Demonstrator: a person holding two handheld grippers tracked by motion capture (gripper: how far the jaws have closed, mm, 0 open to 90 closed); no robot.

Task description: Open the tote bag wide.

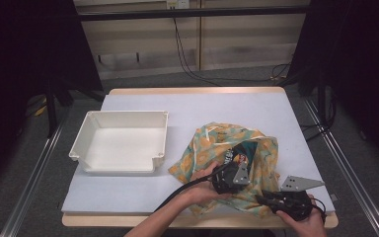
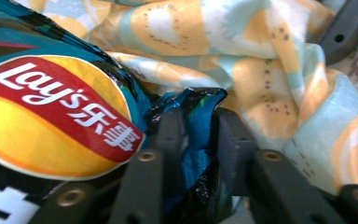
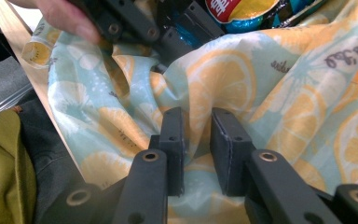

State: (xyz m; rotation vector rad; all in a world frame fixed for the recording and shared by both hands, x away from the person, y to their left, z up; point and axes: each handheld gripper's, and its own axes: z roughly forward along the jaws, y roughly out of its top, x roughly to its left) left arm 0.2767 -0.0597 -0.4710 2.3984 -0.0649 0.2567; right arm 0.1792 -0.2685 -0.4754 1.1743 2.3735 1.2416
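A cloth bag (image 1: pixel 209 143) printed with orange slices on pale blue lies crumpled at the table's front right. A Lay's chip bag (image 1: pixel 243 152) pokes out of its opening. In the left gripper view my left gripper (image 2: pixel 198 126) is shut on a crinkled blue-black edge of the chip bag (image 2: pixel 56 116), with the cloth (image 2: pixel 261 70) behind it. My right gripper (image 3: pixel 198 130) is shut on a raised fold of the cloth (image 3: pixel 270 84) near the front edge. In the high view the left gripper (image 1: pixel 237 167) is over the bag's middle and the right gripper (image 1: pixel 262 199) is at its near corner.
An empty white plastic tray (image 1: pixel 123 114) stands on the left half of the white table top (image 1: pixel 237 108). The table's wooden front edge (image 1: pixel 128 219) runs just below both hands. Cables hang down the wall behind the table.
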